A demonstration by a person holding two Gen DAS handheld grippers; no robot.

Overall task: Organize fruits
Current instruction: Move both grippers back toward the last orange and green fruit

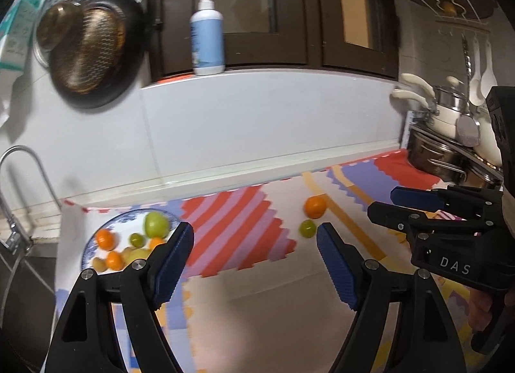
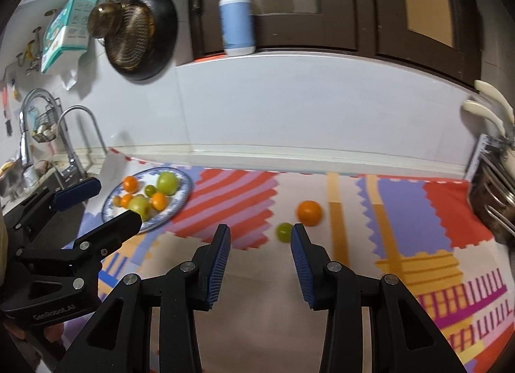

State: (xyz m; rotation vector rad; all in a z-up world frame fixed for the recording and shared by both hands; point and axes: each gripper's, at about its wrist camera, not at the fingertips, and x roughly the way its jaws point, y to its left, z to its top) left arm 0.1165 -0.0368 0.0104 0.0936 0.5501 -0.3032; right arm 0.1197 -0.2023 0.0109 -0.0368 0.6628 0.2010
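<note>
Two tools sit nearest to you, one in each hand, both tipped down over the patterned cloth (image 2: 402, 212) that covers the table. Your left tool (image 1: 254, 237) has its blue pads spread wide with nothing between them. Your right tool (image 2: 260, 237) is also parted, though less widely, and it grips nothing; the pads are apart and bare. In the left view your right tool shows at the right edge, and in the right view your left tool shows at the lower left, its upper finger overlapping the near rim of the plate.

Just past the tips of your right tool lies a small green fruit (image 2: 284, 232) on a pale patch of the cloth, close to the right pad but not touching it as far as the view shows. Just behind it, toward the wall, sits an orange (image 2: 309, 213), near the green fruit. Both lie loose on the cloth, well apart from the plate.

Farther left, a blue-and-white plate (image 2: 185, 194) holds the gathered fruit: a large green one (image 2: 167, 183), a second green one (image 2: 140, 205) at the front, a small green one and several small oranges, packed close together.

Beyond the plate a curved tap (image 2: 80, 134) stands by the sink. Against the back, a pump bottle (image 2: 236, 23) stands on the ledge, a dark pan (image 2: 141, 38) hangs on the wall, and pots (image 1: 450, 134) are stacked at the far right.
</note>
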